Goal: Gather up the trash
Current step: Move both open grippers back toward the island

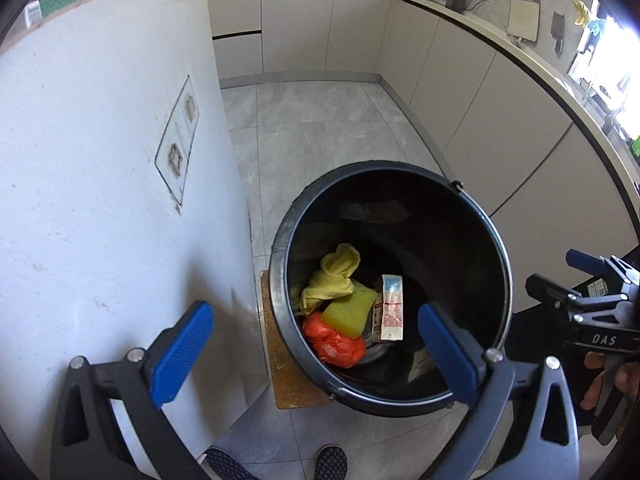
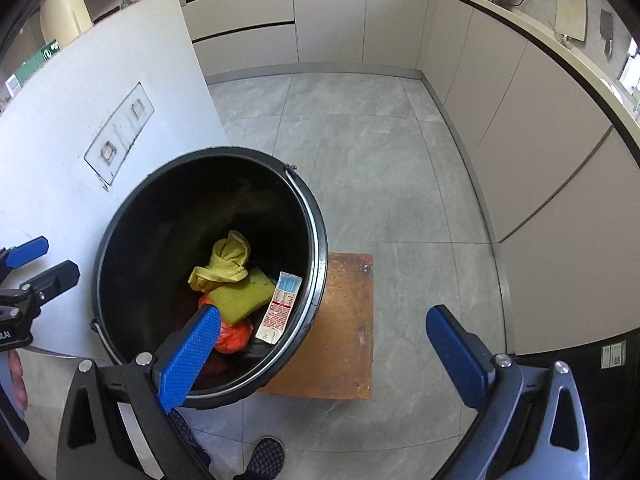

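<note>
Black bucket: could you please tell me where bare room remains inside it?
The black bucket is crowded on its near side: yellow cloth, yellow sponge, orange bag, carton. The dark far interior beyond the cloth looks bare.

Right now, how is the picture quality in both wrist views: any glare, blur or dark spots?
Left wrist: window glare blows out the right edge; bucket interior dark, trash readable. Right wrist: evenly lit, counter edge bowed by fisheye, carton print sharp, no motion blur.
</note>
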The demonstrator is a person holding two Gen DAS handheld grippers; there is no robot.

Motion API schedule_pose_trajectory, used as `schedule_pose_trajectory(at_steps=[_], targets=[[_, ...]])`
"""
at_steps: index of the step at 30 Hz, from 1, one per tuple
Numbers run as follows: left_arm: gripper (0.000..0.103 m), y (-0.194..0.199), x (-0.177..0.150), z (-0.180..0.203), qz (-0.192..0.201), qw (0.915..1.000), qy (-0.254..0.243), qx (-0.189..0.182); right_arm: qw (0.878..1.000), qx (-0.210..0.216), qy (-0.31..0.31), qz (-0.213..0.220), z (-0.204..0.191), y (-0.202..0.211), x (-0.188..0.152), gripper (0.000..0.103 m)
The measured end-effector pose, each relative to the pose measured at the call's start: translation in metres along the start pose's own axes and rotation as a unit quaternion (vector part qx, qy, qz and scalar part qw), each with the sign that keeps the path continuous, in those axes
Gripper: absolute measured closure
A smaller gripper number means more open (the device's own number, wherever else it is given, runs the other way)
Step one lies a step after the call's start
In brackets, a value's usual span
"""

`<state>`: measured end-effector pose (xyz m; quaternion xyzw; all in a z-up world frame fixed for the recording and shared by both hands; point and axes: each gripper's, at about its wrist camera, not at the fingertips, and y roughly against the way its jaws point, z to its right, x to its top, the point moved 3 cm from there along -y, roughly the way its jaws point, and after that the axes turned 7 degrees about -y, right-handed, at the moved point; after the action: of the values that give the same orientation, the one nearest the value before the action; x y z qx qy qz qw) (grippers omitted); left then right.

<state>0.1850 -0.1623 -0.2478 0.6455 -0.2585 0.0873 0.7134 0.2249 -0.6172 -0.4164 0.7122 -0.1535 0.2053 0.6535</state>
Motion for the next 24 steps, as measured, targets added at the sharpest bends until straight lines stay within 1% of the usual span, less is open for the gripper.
schedule_pose_trajectory(at_steps=[7, 12, 16, 21, 24], targets=[[0.000, 0.027, 0.008, 0.008, 0.018, 0.9998, -0.008, -0.007, 1.000, 0.000, -0.014, 0.019, -0.002, 0.033, 0.004, 0.000], [0.000, 0.056, 0.012, 0.011, 0.033, 0.9994, -0.012, -0.005, 0.999, -0.006, -0.025, 0.038, 0.001, 0.071, 0.004, 0.000], [0.000, 0.078, 0.015, 0.015, 0.037, 0.9990, -0.023, -0.003, 0.998, -0.009, -0.031, 0.055, 0.001, 0.100, 0.006, 0.000], [0.000, 0.114, 0.022, 0.016, 0.064, 0.9976, -0.028, -0.004, 0.996, -0.006, -0.038, 0.078, -0.005, 0.137, 0.010, 0.000], [0.000, 0.133, 0.027, 0.009, 0.081, 0.9964, -0.025, 0.000, 0.995, -0.005, -0.039, 0.091, -0.012, 0.156, 0.014, 0.000]])
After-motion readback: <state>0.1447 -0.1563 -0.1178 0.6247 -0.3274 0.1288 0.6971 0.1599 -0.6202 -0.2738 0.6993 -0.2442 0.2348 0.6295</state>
